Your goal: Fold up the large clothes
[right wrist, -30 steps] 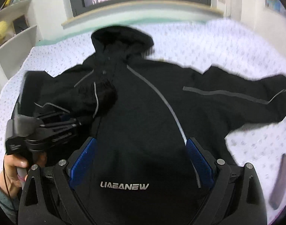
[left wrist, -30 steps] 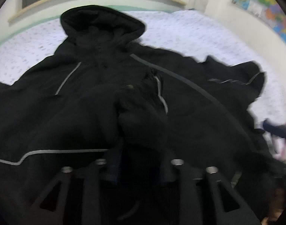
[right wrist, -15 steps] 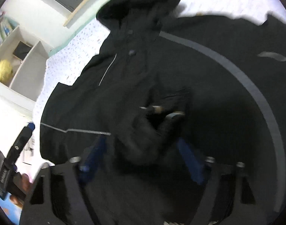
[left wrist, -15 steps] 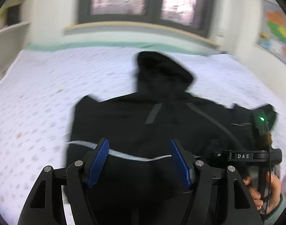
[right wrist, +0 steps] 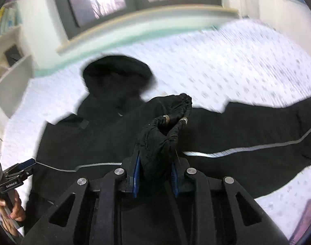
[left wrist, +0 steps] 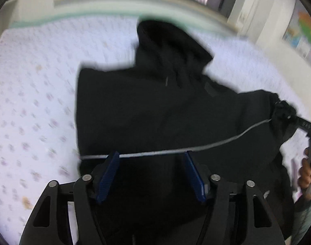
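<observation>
Black hooded fabric jacket lies on the dotted white bedsheet; right gripper, just closing, pinches its cuff, left gripper spread

We see a black hooded jacket of smooth fabric with thin grey reflective piping spread on the bed, hood toward the window. Its one sleeve stretches out flat to the right; the other sleeve's gathered cuff is lifted, bunched above the chest.
</observation>
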